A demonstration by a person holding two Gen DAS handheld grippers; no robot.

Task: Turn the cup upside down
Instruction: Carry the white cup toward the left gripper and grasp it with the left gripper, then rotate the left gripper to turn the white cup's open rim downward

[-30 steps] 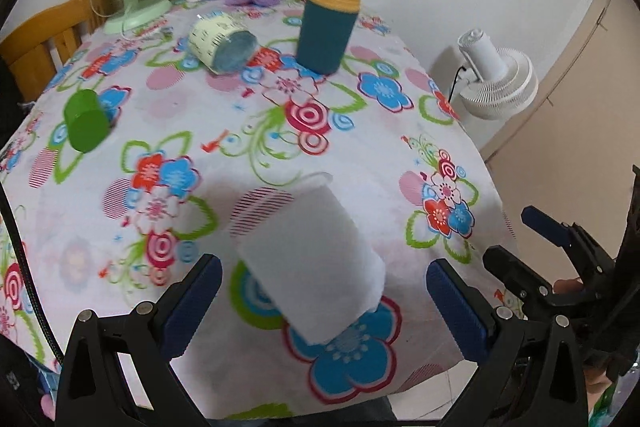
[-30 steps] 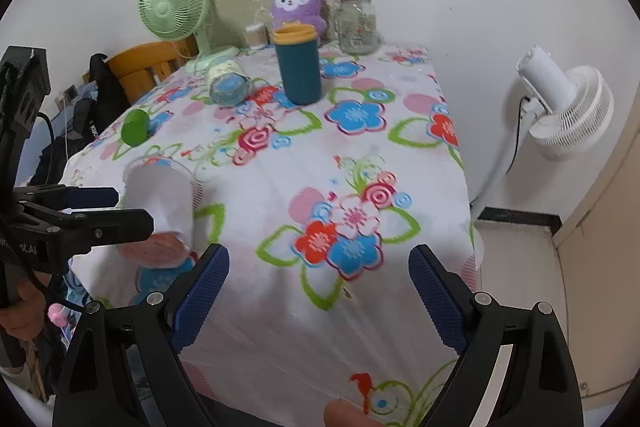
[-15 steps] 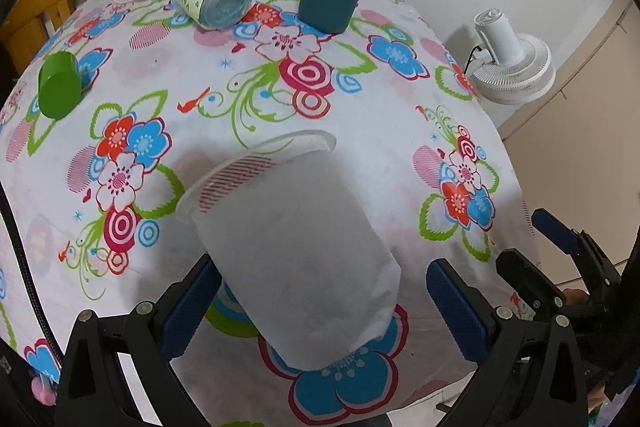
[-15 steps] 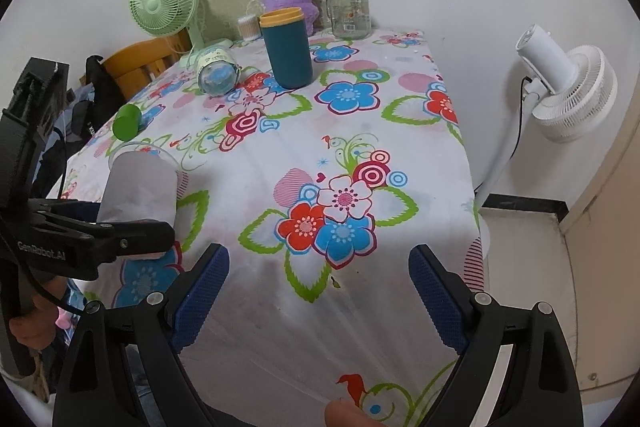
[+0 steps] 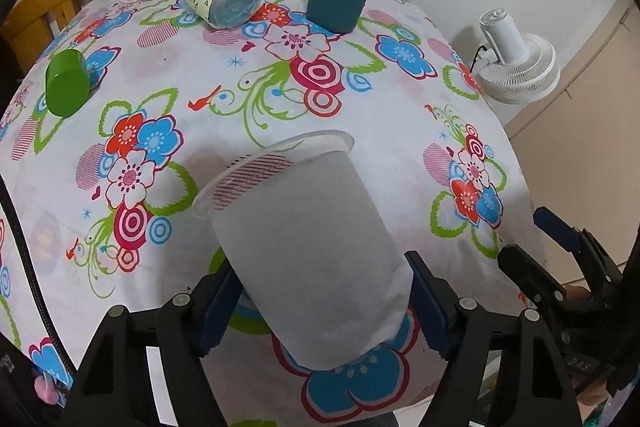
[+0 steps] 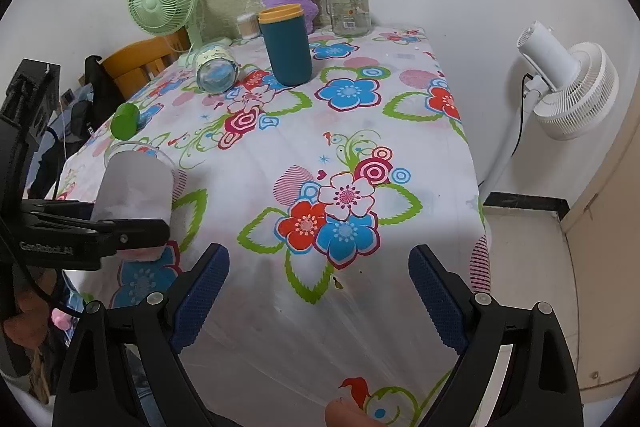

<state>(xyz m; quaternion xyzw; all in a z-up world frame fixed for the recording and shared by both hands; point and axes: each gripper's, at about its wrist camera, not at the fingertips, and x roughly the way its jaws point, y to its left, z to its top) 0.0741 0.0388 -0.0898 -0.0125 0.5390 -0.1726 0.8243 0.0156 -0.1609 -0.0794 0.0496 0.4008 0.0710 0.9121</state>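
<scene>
Cup position: the frosted plastic cup (image 5: 308, 247) is being held at the near edge of the table (image 5: 248, 83), tilted, with its rim pointing away toward the far side and its base toward the camera.
Left gripper: the left gripper (image 5: 320, 301) is being pressed closed against the cup's lower wall, one blue pad on each side, close to the base.
Right gripper: the right gripper (image 6: 318, 301) is being kept spread wide over the tablecloth with nothing between its pads.
Likely weight: the cup is being judged light and empty; nothing is seen inside it.
Likely stiffness: the thin translucent wall is being judged flexible, so a hard squeeze risks denting it.
Likely surface: the smooth taper is being judged slippery, with a risk of sliding out during rotation.
Hold point: a grip near the stiffer base is being judged sound.
</scene>
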